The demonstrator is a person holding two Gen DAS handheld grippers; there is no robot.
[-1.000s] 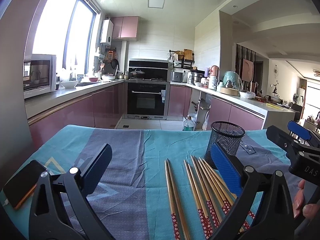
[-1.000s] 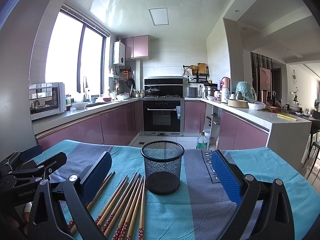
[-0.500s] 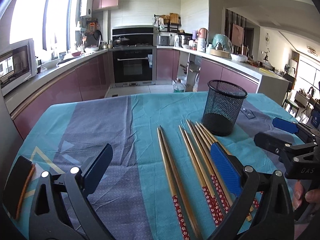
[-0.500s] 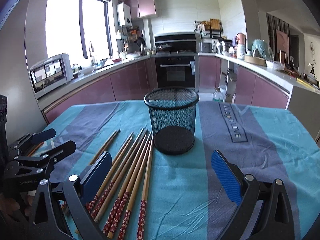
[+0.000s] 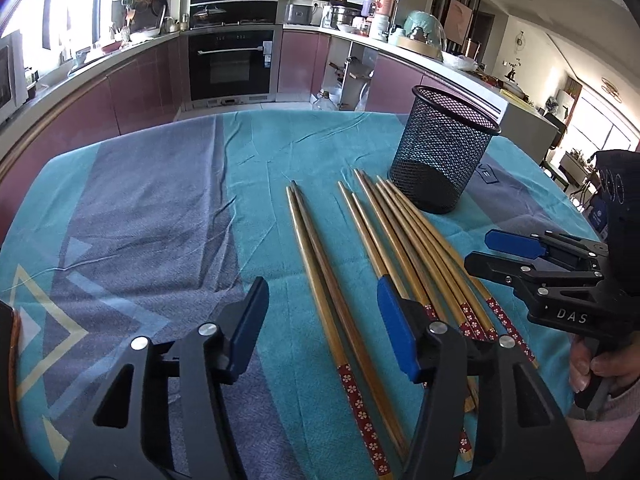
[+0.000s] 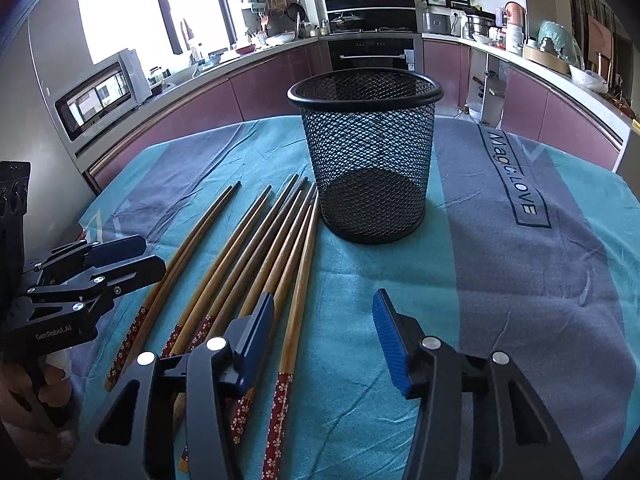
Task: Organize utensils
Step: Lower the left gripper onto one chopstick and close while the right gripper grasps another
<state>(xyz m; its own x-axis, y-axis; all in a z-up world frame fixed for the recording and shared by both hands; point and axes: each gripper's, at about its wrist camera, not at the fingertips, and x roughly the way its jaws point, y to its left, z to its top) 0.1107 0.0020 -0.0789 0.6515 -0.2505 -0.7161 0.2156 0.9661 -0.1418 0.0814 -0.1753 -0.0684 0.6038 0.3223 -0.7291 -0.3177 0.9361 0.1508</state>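
Several wooden chopsticks (image 5: 384, 248) with red flowered ends lie side by side on the table, tips toward an upright, empty black mesh cup (image 5: 442, 148). They also show in the right wrist view (image 6: 256, 256), left of the cup (image 6: 370, 160). My left gripper (image 5: 320, 320) is open and empty, low over the leftmost pair (image 5: 320, 268). My right gripper (image 6: 322, 328) is open and empty, above the rightmost chopstick (image 6: 298, 292). Each gripper shows in the other's view, the right (image 5: 516, 248) and the left (image 6: 120, 256).
A teal and grey cloth (image 6: 520, 280) covers the table. A dark phone-like object (image 5: 6, 344) lies at the table's left edge. Kitchen counters (image 5: 120, 64) and an oven (image 5: 232, 64) stand beyond the far edge.
Both grippers have tilted down and lowered toward the chopsticks. The table now fills both views. Both stay open.
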